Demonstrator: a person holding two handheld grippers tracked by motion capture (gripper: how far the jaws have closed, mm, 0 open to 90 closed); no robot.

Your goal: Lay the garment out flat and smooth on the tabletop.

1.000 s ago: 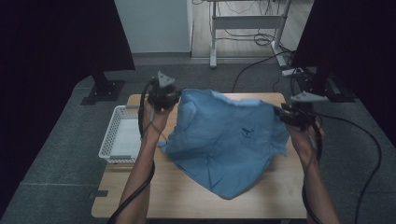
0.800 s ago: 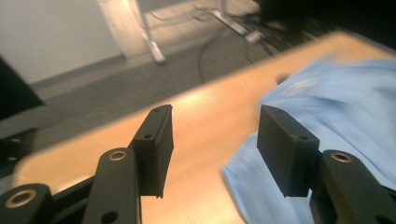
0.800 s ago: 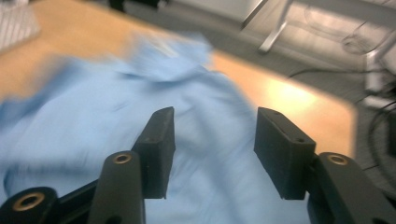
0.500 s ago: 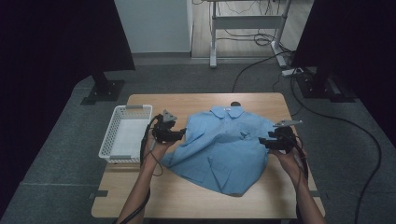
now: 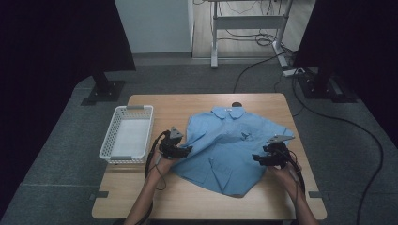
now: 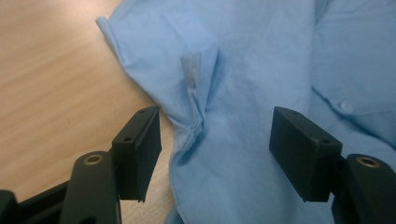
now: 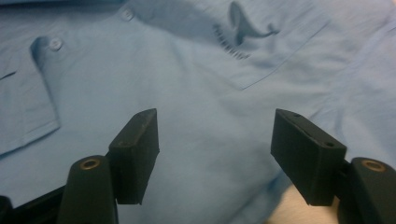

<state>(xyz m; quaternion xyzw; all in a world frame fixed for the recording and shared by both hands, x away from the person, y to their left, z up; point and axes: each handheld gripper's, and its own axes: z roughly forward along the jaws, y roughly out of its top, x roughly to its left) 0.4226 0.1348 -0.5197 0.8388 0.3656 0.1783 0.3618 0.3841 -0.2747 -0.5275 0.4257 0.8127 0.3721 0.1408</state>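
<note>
A light blue shirt (image 5: 234, 147) lies spread face up across the middle of the wooden table (image 5: 187, 201), collar away from you, so it is flat enough to fold. Your left gripper (image 5: 187, 151) sits at the shirt's left side seam and your right gripper (image 5: 257, 159) at its right edge. Both sets of jaws have just been opening and now stand wide, with cloth under them but nothing pinched. A white basket (image 5: 126, 133) waits just left of the shirt.
</note>
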